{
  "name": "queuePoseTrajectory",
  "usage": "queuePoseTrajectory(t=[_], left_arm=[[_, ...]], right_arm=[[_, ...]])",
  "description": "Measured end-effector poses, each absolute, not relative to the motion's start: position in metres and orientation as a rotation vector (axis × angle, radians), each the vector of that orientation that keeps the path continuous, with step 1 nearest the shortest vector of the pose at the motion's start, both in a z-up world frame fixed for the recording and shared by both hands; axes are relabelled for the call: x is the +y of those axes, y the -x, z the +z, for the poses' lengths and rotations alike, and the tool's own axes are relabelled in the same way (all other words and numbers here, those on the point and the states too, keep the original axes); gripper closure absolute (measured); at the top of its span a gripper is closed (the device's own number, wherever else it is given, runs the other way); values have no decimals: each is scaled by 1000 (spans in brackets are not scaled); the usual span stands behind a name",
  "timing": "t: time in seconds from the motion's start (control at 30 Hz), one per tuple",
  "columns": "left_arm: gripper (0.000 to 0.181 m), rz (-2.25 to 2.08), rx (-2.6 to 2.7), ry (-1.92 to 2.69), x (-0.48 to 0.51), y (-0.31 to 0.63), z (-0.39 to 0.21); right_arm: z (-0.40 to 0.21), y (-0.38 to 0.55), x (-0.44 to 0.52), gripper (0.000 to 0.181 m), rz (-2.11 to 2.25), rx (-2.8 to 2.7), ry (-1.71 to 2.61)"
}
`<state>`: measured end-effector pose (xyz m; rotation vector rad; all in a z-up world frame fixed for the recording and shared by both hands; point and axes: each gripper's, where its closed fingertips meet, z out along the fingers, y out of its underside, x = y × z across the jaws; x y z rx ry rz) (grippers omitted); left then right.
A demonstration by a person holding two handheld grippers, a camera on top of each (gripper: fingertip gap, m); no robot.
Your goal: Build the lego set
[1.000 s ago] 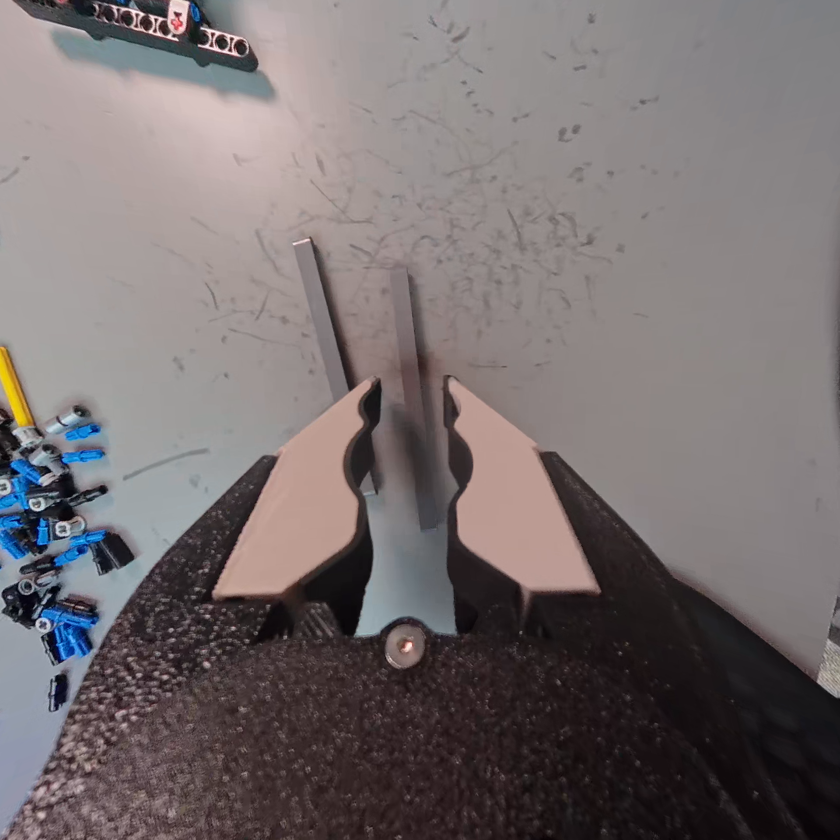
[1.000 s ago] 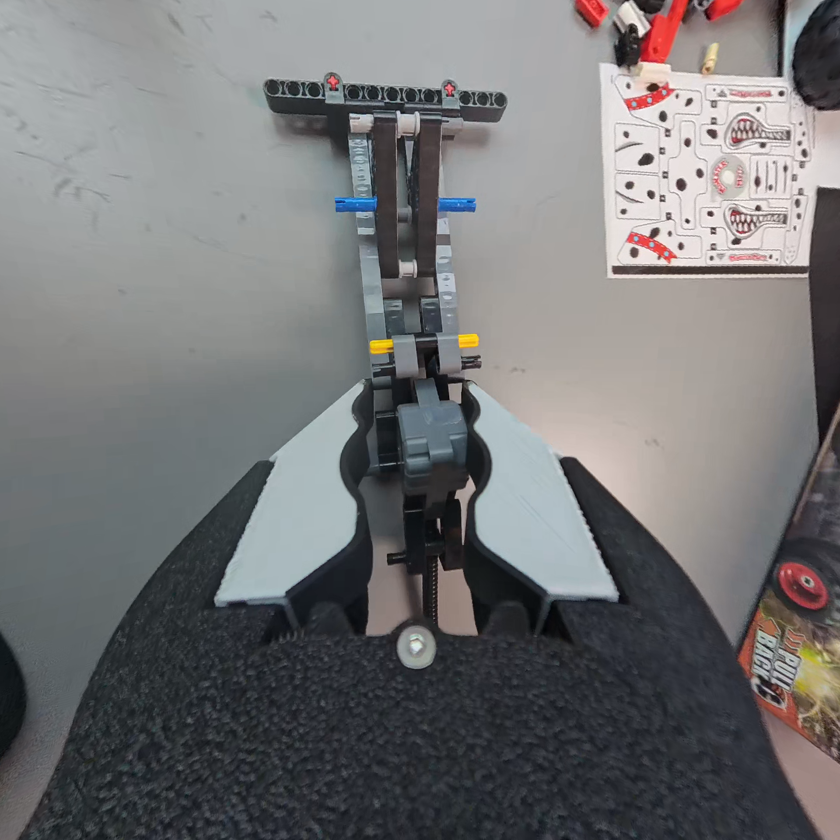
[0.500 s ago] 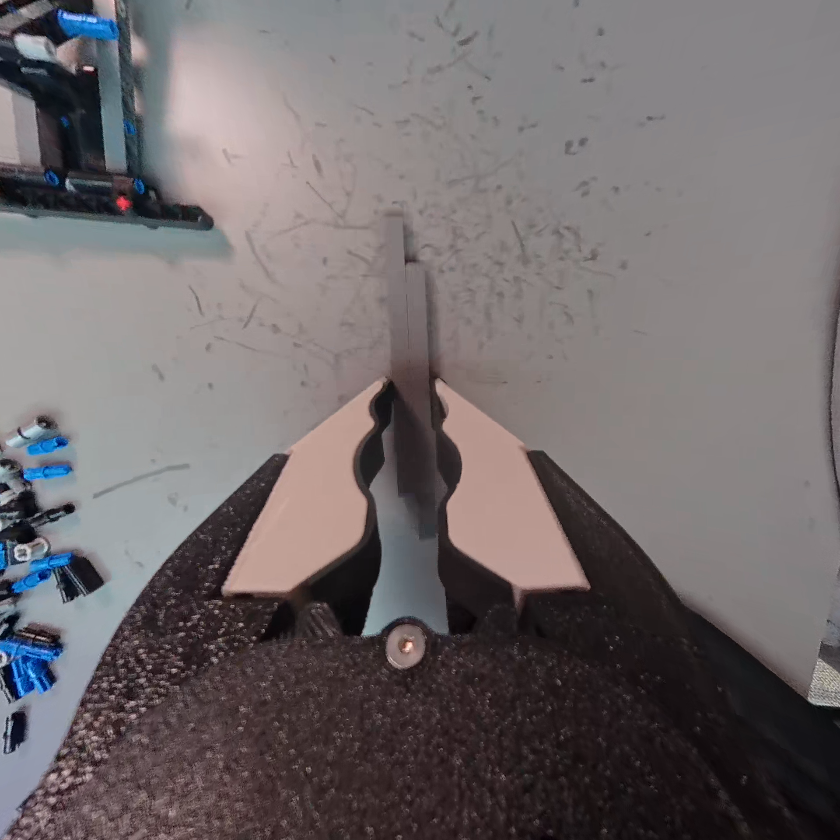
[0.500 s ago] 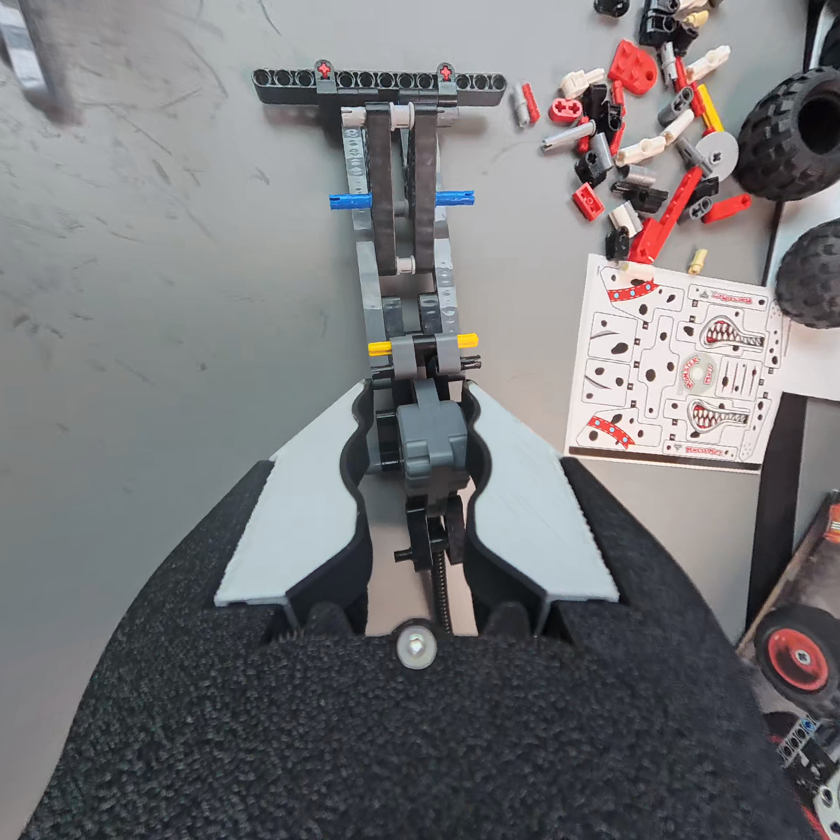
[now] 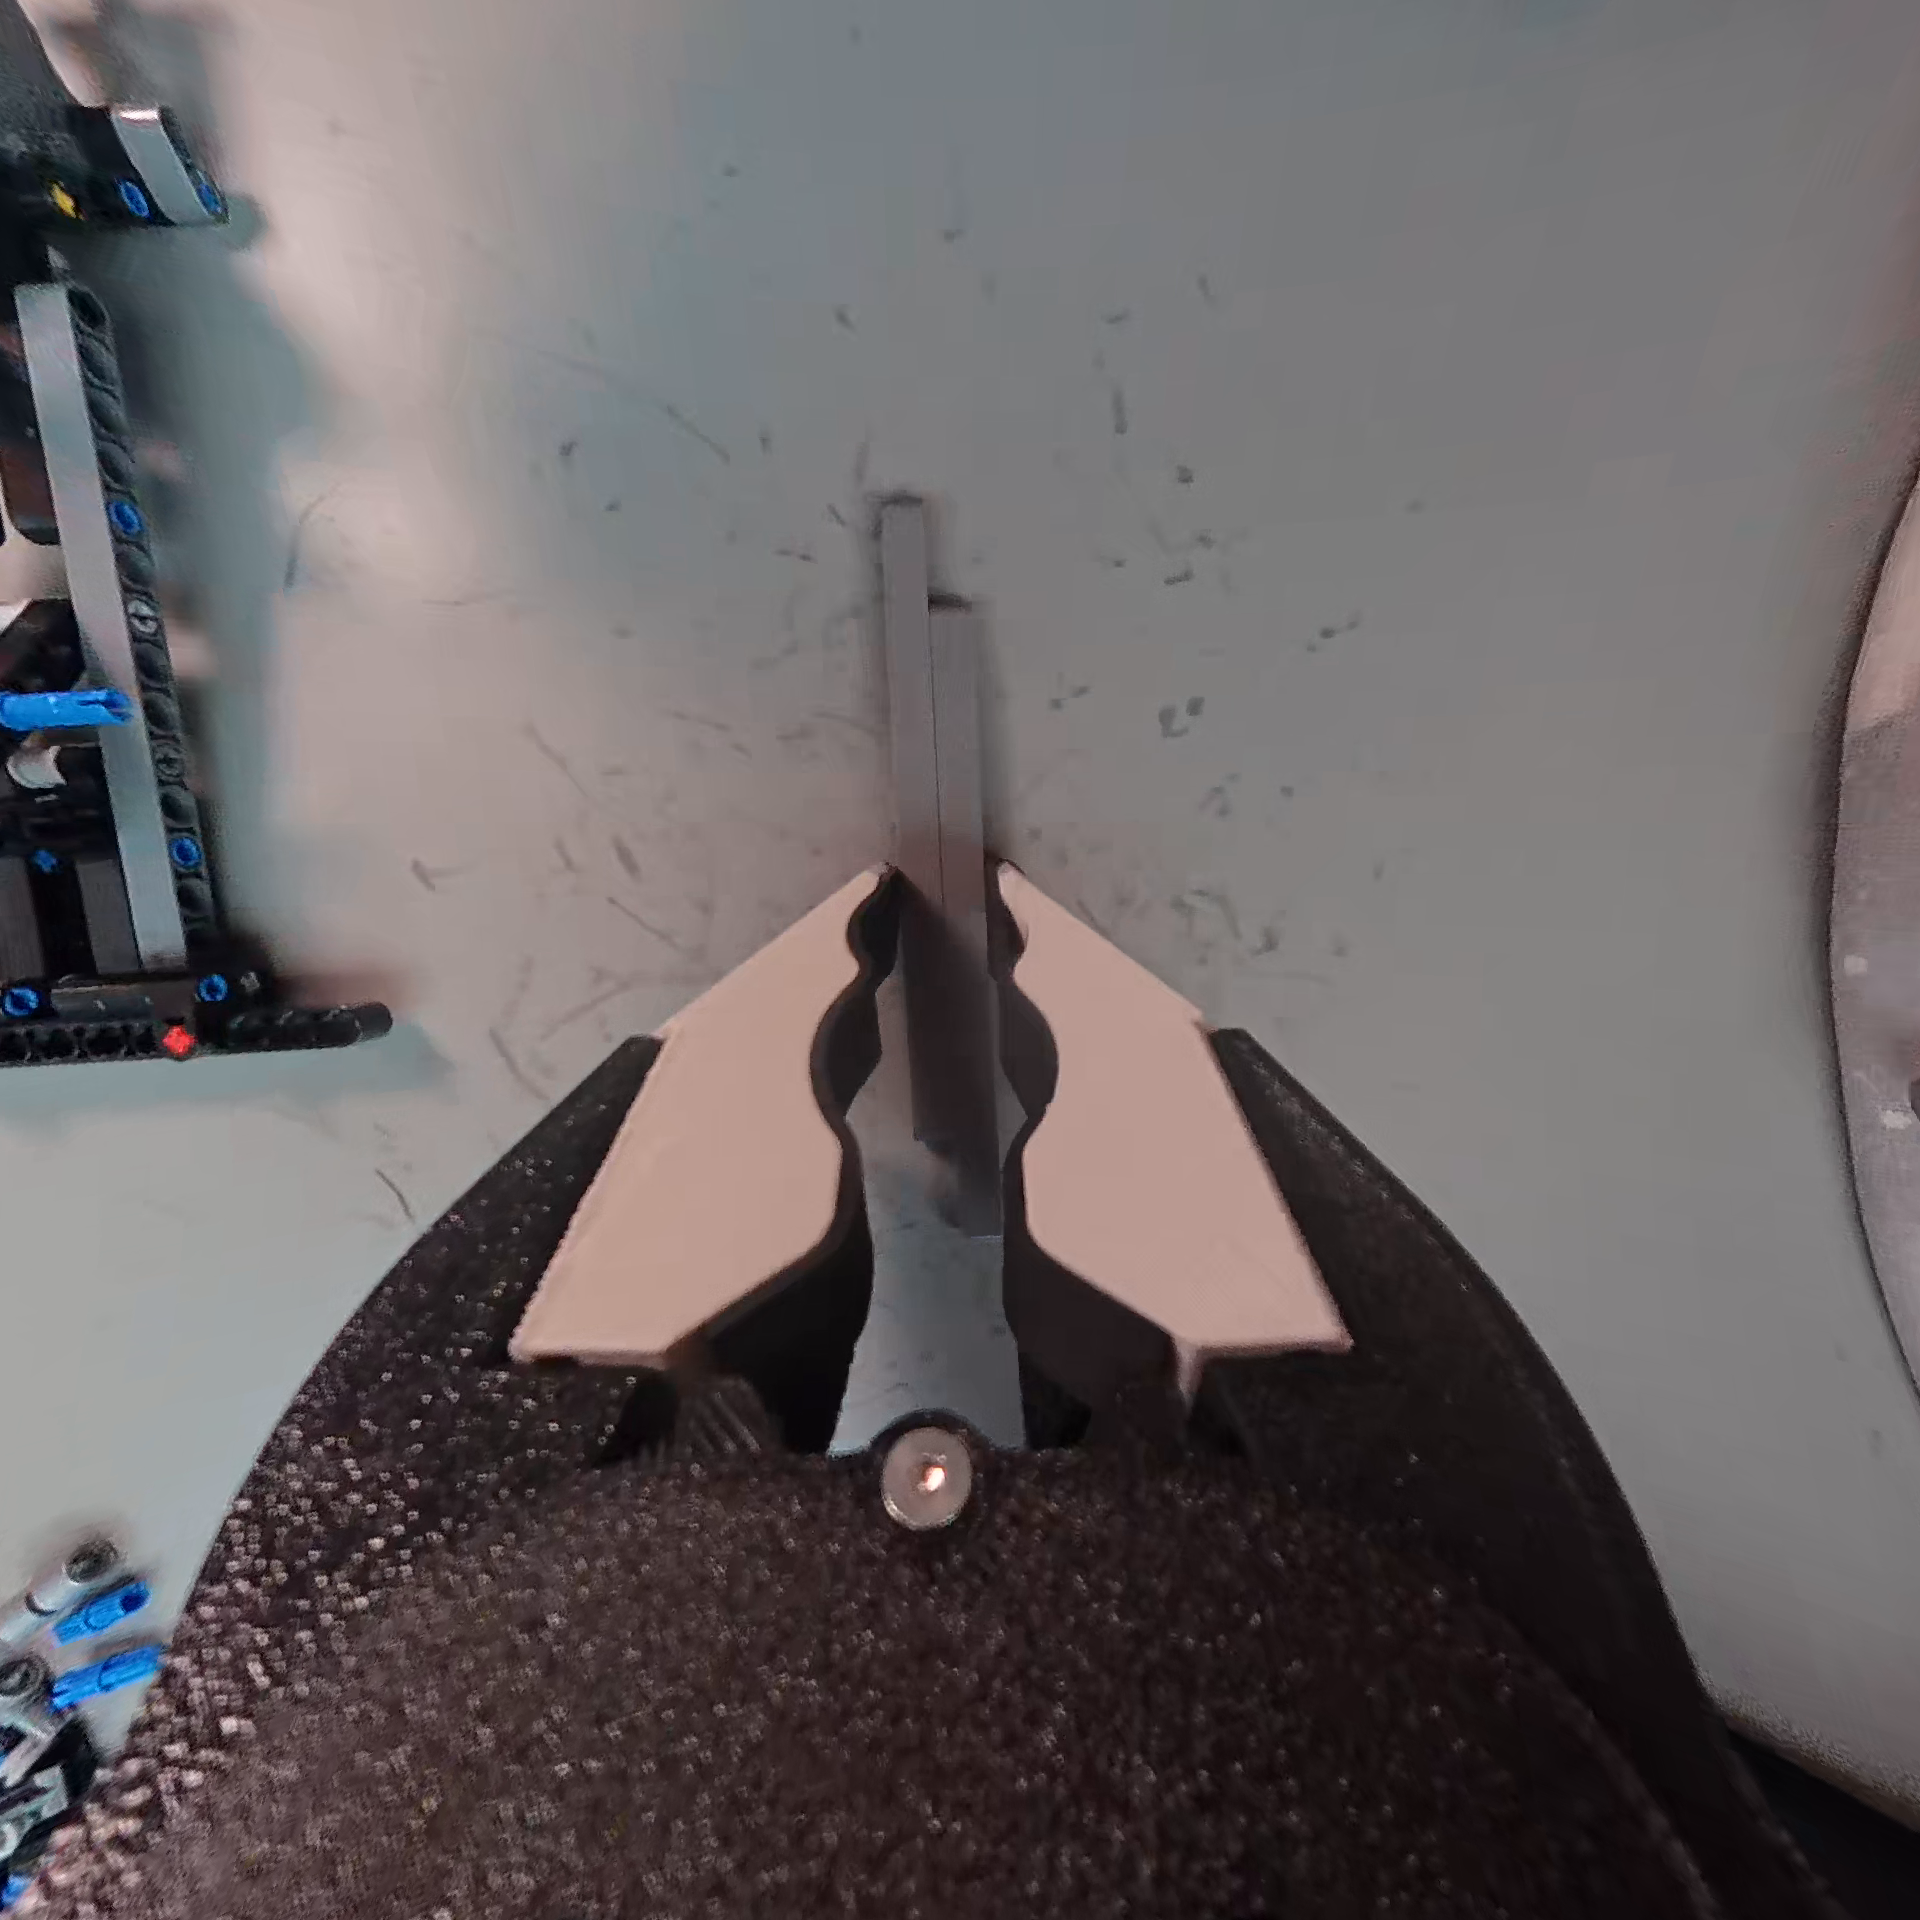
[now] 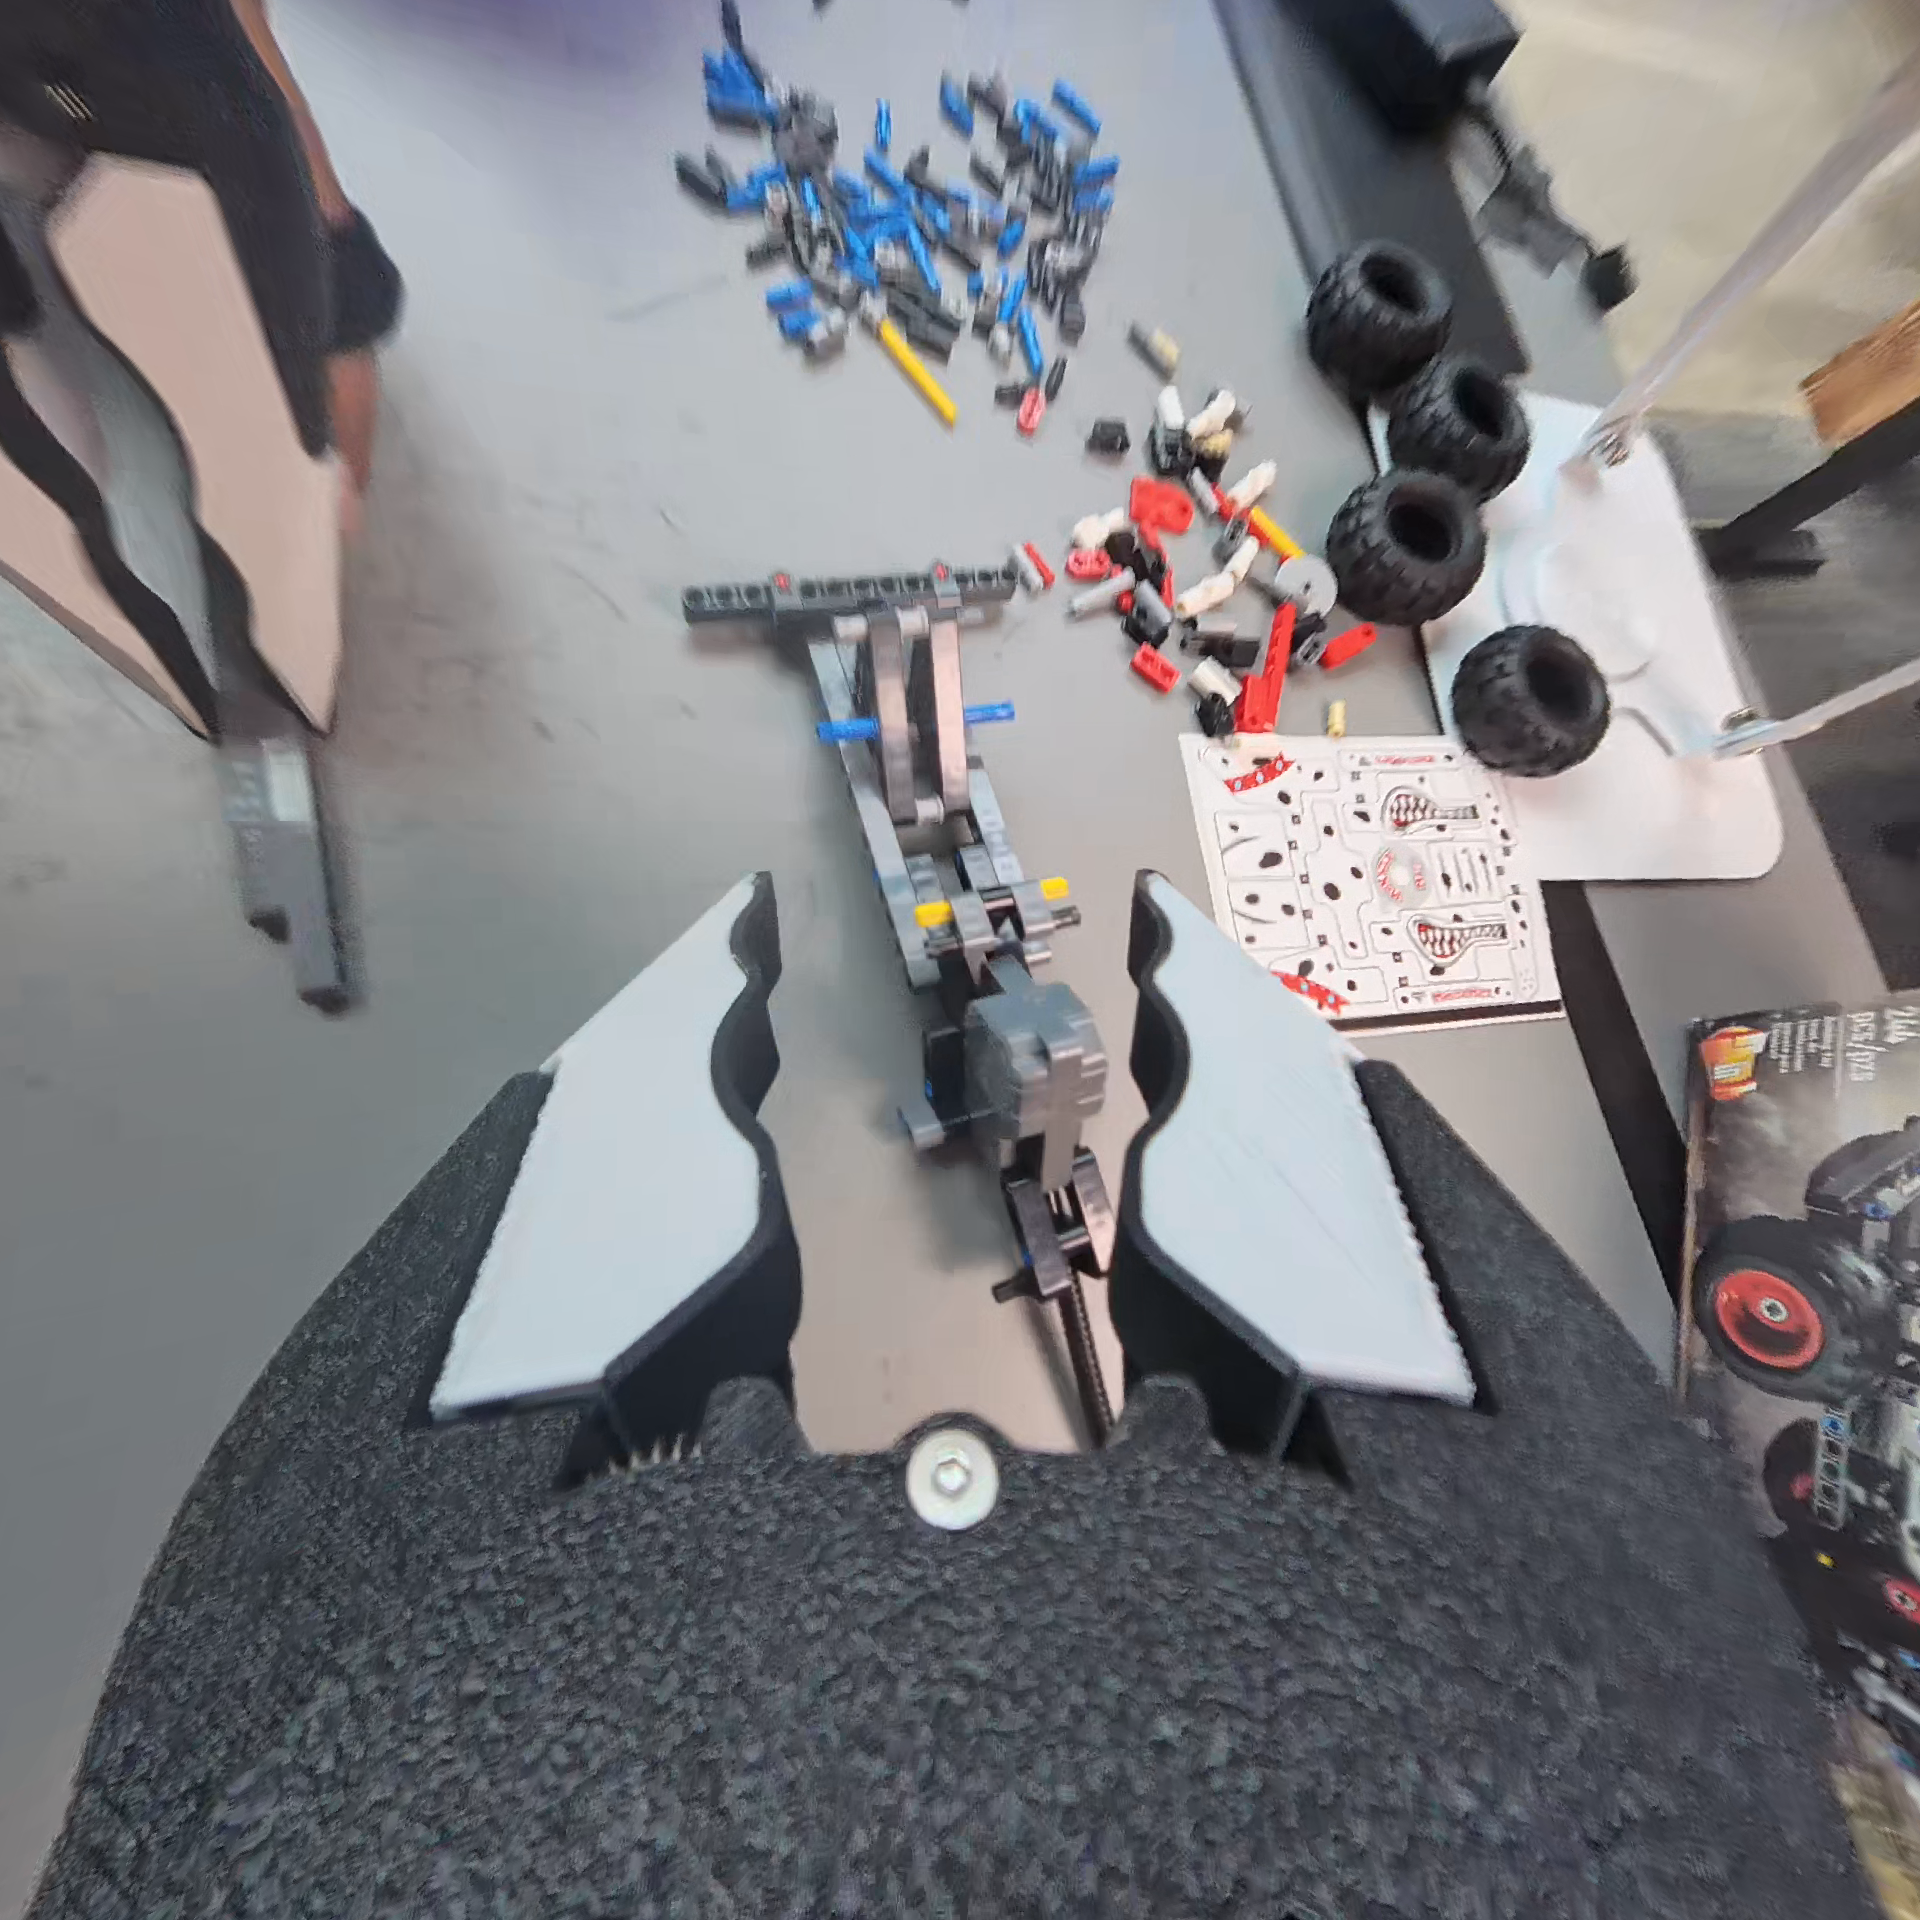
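Chassis (image 6: 925,790) lies flat on the table (image 6: 520,468), long axis 12-to-6, crossbar at 12, between the released right gripper (image 6: 951,914), while the left gripper (image 5: 940,873) grasps 2 grey beams (image 5: 930,748) pointing to 12.
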<state>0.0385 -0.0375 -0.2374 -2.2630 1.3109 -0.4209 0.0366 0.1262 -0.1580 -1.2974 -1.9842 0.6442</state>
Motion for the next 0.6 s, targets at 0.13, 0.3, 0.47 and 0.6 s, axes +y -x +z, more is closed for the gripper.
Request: queuePoseTrajectory(t=[0.13,0.3,0.47,0.6], left_arm=[[163,-446,1302,2217,-31,-47,-237],[143,-535,1138,1936,-14,-63,-194],[131,-485,763,1713,14,-23,-126],[129,-309,521,1661,26,43,-89]], right_arm=[[-125,-45,86,121,862,-1726,1264],[-118,-52,58,129,1062,-1377,1312],[-113,-59,72,133,1057,-1198,1309],[-109,-63,80,135,1074,-1140,1314]])
